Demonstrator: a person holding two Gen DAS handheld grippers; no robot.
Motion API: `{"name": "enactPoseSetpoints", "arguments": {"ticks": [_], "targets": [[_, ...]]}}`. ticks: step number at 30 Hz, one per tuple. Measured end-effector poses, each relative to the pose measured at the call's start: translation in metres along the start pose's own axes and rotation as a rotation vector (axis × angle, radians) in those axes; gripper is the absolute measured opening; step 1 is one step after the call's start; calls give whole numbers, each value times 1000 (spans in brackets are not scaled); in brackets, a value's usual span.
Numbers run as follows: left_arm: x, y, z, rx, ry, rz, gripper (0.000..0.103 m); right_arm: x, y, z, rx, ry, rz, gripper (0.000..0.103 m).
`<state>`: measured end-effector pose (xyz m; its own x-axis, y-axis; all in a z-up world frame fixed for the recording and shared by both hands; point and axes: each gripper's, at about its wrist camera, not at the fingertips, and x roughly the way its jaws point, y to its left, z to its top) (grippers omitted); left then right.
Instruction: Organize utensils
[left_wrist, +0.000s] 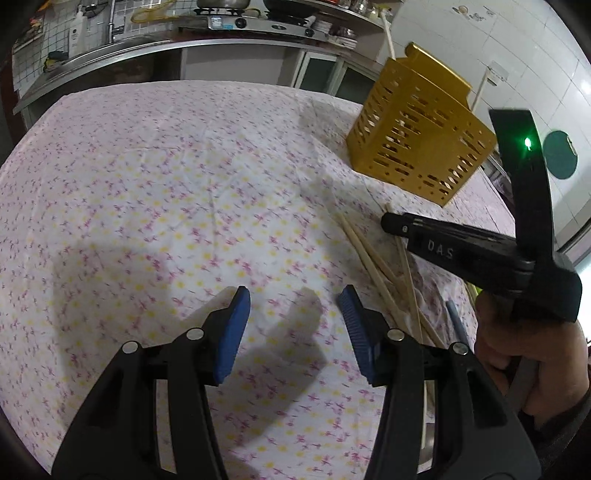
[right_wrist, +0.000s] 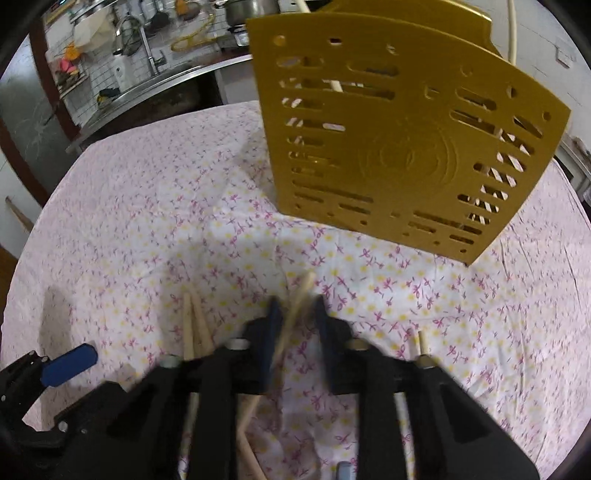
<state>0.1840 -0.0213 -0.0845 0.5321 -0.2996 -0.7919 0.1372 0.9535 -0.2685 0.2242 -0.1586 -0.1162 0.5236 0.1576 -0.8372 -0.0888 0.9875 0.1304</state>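
A: Right gripper (right_wrist: 297, 314) first. Narrowed close around one chopstick (right_wrist: 301, 291), stick between the blue pads. Too blurred to tell whether actually pressing on it.

B: Long axis of that stick?

A: Running forward along the fingers, tip leaning slightly right, pointing roughly toward the yellow holder (right_wrist: 406, 147). Back end passing down under the gripper body.

B: And the left gripper (left_wrist: 293, 314)?

A: Open, nothing between the pads, hovering over bare floral cloth. Off to the left of the right one and lower in its view.

B: Other sticks?

A: Loose chopsticks (right_wrist: 194, 321) flat on the counter (right_wrist: 147, 203), just left of the right gripper, also lying lengthwise away from it. One more showing at the right edge.

B: Then the holder.

A: Ahead and slightly right of the right gripper, farther back on the counter, well apart from the stick's tip. Standing with open top upward, several chopsticks already visible through the slots. Probably nearer the right hand than the left; likely a lift, then tipping the stick upright over the rim.
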Motion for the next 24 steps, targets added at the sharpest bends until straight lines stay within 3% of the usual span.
{"name": "enactPoseSetpoints", "arguments": {"ticks": [2, 11, 13, 15, 19, 24], "targets": [[2, -10, -1, 14, 8, -8, 50, -2, -1, 0, -12, 2, 8, 6], [17, -40, -8, 63, 48, -6, 49, -6, -21, -4, 2, 2, 27, 6], [22, -44, -7, 77, 40, 27, 41, -7, -23, -4, 3, -2, 35, 6], [25, -43, -4, 64, 29, 67, 18, -10, -27, -5, 5, -9, 42, 6], [24, -39, -7, 56, 10, 93, 10, -14, -29, -5, 8, -17, 55, 6], [17, -33, -7, 19, 4, 66, 3, -20, -32, -5, 9, -30, 68, 6]]}}
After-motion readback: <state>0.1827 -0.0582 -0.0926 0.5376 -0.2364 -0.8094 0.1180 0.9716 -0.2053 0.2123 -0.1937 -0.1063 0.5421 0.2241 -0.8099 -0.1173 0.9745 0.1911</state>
